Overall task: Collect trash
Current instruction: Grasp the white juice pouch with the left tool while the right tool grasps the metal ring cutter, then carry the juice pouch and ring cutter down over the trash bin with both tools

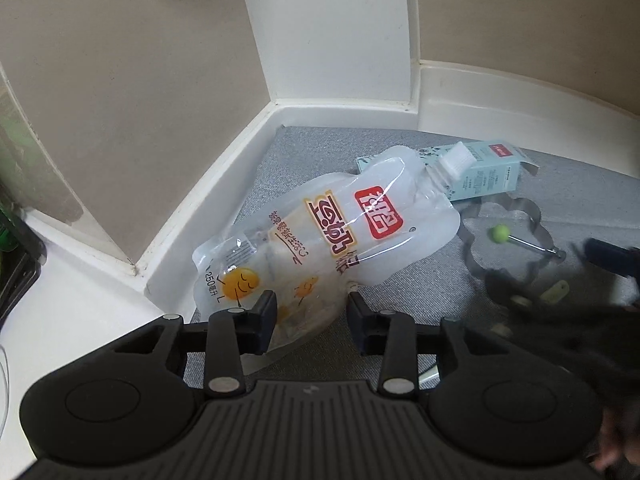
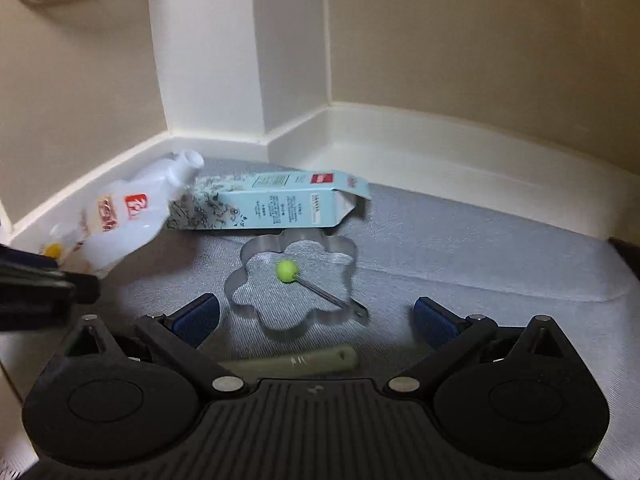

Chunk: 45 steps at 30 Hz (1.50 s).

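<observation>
Pinching the pouch's (image 1: 320,236) bottom edge, the left tongs (image 1: 312,320) are working beside the skirting (image 1: 224,184); right tongs (image 2: 316,320) are hanging spread over open mat (image 2: 460,248).

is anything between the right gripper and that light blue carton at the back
Yes. The flower-shaped metal ring with its green-knobbed handle lies on the grey mat directly between the open right gripper and the light blue carton. The carton's left end is also overlapped by the clear drink pouch, whose bottom end sits between the left gripper's fingers.

Dim, soft indoor light; fisheye bending at edges; motion blur on right view, faint shadows.
</observation>
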{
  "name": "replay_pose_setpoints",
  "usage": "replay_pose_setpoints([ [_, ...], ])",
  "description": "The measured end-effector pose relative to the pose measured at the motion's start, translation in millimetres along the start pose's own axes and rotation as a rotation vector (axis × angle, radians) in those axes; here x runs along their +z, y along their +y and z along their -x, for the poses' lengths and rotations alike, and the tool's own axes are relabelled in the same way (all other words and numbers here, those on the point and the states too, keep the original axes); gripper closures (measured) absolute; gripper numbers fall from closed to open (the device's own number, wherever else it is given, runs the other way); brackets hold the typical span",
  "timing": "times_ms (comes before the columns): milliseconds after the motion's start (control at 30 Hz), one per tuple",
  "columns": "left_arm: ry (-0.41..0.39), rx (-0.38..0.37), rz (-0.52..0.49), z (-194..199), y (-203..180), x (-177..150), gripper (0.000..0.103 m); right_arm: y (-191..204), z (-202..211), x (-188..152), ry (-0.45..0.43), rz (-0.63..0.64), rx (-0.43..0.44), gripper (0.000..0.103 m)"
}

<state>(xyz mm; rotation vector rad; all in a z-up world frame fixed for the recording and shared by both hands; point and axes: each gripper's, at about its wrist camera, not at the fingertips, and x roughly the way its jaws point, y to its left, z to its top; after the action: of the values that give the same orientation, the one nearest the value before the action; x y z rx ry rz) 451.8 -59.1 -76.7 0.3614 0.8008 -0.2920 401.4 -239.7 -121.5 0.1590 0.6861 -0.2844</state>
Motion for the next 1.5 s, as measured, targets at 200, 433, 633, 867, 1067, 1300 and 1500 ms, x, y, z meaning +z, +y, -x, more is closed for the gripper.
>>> replay_pose_setpoints([
  [200,-0.024,-0.015,0.027,15.7,2.8,-6.2,0.07,10.2,-8.0,1.5,-0.032,0.04,0.001,0.022],
  [433,-0.095,-0.036,0.102,52.4,20.7,-9.3,0.087,-2.6,37.7,5.5,-0.161,-0.059,0.02,0.044],
  [633,-0.138,-0.042,0.157,89.5,34.9,-16.6,0.09,-8.0,72.3,3.9,-0.201,-0.068,0.027,0.044],
  [867,-0.215,-0.056,0.183,166.2,44.4,-41.3,0.09,-13.4,142.2,-11.5,-0.263,-0.103,0.114,0.044],
  [1067,-0.266,-0.085,0.214,249.5,50.0,-98.9,0.09,-15.1,231.9,-34.8,-0.362,-0.088,0.236,0.044],
  [1300,-0.295,-0.08,0.218,346.1,42.7,-171.4,0.09,-14.6,328.1,-75.2,-0.418,0.002,0.368,0.044],
  [1500,-0.315,-0.095,0.246,398.9,40.4,-243.4,0.09,-9.3,384.8,-123.4,-0.401,0.109,0.445,0.044],
])
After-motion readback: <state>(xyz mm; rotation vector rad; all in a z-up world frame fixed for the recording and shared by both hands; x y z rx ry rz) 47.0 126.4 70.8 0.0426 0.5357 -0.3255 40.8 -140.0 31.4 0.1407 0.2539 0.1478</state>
